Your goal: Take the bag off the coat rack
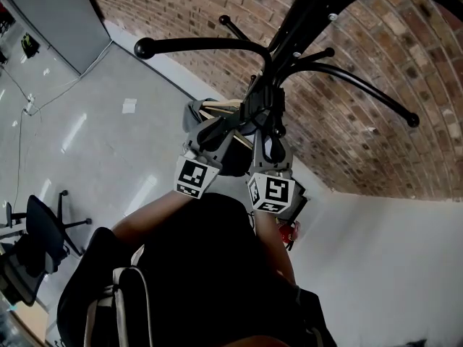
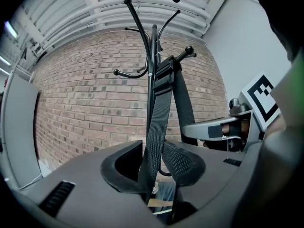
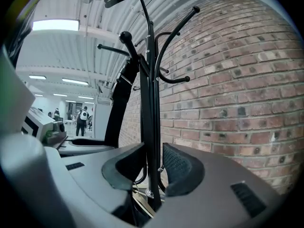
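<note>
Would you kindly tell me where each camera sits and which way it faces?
Head view: on the head, facing steeply down at the rack; left gripper, right gripper and forearms show.
Left gripper view: on that gripper, facing up along its jaws, shut on the strap.
Right gripper view: likewise, jaws around the pole.
Shared: rack and brick wall.

My gripper (image 3: 152, 175) looks up along the black coat rack pole (image 3: 152, 103), which stands in the narrow gap between the jaws. I cannot tell whether they press on it. Left of the pole, a black bag strap (image 3: 119, 99) hangs from a ball-tipped hook (image 3: 125, 36). A brick wall (image 3: 237, 80) fills the space right of the pole. Far left of it, people (image 3: 84, 120) stand in a lit hall.
</note>
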`<state>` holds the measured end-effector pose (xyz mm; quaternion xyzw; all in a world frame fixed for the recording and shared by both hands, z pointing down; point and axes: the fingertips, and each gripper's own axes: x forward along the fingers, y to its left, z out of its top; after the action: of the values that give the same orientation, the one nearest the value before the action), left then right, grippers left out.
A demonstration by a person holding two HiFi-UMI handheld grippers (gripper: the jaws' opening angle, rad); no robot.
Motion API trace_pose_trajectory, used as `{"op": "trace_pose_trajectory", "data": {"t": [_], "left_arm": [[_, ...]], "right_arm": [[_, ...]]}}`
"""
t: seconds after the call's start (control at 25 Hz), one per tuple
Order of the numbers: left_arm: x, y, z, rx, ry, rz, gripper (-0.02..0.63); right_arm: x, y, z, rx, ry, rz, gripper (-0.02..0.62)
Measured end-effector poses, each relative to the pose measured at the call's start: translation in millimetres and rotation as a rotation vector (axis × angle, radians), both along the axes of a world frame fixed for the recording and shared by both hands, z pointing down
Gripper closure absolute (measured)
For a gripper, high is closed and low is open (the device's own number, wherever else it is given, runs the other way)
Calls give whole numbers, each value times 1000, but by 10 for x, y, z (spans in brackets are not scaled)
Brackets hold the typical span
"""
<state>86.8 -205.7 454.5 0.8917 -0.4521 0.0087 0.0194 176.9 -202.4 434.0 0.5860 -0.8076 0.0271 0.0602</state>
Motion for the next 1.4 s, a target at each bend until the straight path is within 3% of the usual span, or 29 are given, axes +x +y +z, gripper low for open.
{"op": "trace_pose_trajectory", "data": {"t": [0.12,0.2,0.28,0.72,1.04,1.4], "left_arm": [[23,-38,25,-9,-26,1,491],[48,-53,18,-15,-22,23,567],[60,-65,10,-23,-8,50,583],[-254,-51,-177,-75,83,65,584],[-395,45,-510,-12,105,59,584],[-612,75,-1078,41,193,57,584]], "right_arm": [[16,-53,34,7,2,12,477],[19,-73,21,21,-10,17,546],[9,-76,3,30,-21,16,565],[218,18,-156,66,-134,59,572],[442,108,-529,125,-157,92,574],[603,232,-929,196,-259,149,574]]}}
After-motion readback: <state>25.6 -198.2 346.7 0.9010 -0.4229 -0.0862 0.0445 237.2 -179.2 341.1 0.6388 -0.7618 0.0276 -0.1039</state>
